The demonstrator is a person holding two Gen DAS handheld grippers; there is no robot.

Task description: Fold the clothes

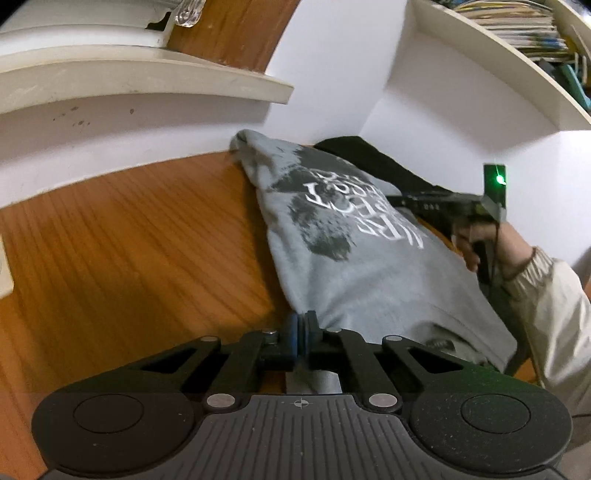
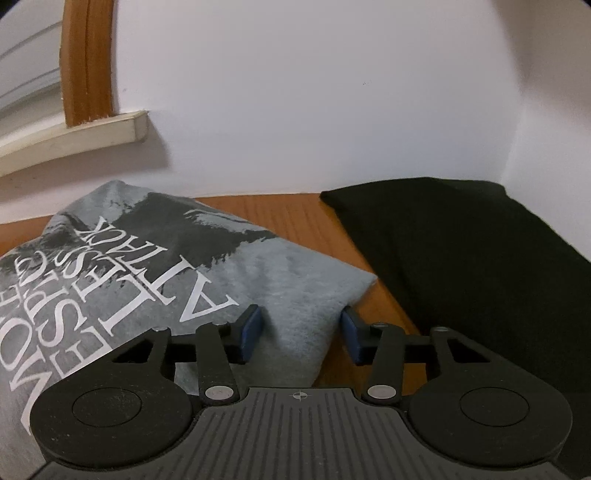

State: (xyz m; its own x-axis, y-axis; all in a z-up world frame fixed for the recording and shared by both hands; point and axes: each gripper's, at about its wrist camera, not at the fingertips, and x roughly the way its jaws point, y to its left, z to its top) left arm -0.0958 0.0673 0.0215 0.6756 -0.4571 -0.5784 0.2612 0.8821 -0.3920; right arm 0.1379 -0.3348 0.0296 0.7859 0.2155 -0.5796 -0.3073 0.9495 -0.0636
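Left tongs [image 1: 301,325]: blue pads pressed together, clamped on the near edge of the grey T-shirt [image 1: 354,266]; a strip of fabric shows below the pads.
Right tongs [image 2: 301,330]: pads well apart, a corner of the grey shirt lying between them; neither pad clearly grips it.
T-shirt position: spread on the wooden counter [image 1: 129,251], running from the left tongs back to the white wall [image 1: 332,74]; far end bunched against the wall.
Left view only: the person's hand [image 1: 480,247] on the other tool's handle, cream ribbed cuff [image 1: 532,266], a green light [image 1: 500,180] on that tool, a shelf of stacked books [image 1: 517,26] top right, a white sill [image 1: 147,74] at left.
Right view only: the open gap of its own tongs, the shirt's folded right corner, bare counter between the two garments.
Black garment [image 2: 461,258]: flat folded slab in the corner, just beside the grey shirt, a strip of counter between them in the right view; in the left view only its far part shows behind the shirt.
Shirt fabric: soft heathered grey knit, dark smudged print with white serif lettering, upside down; words blurred, possibly "ATTACK".
Counter surface: orange-brown wood grain, ribbed look.
Tongs build: matte black linkage arms, silver pivots, ridged base plate.
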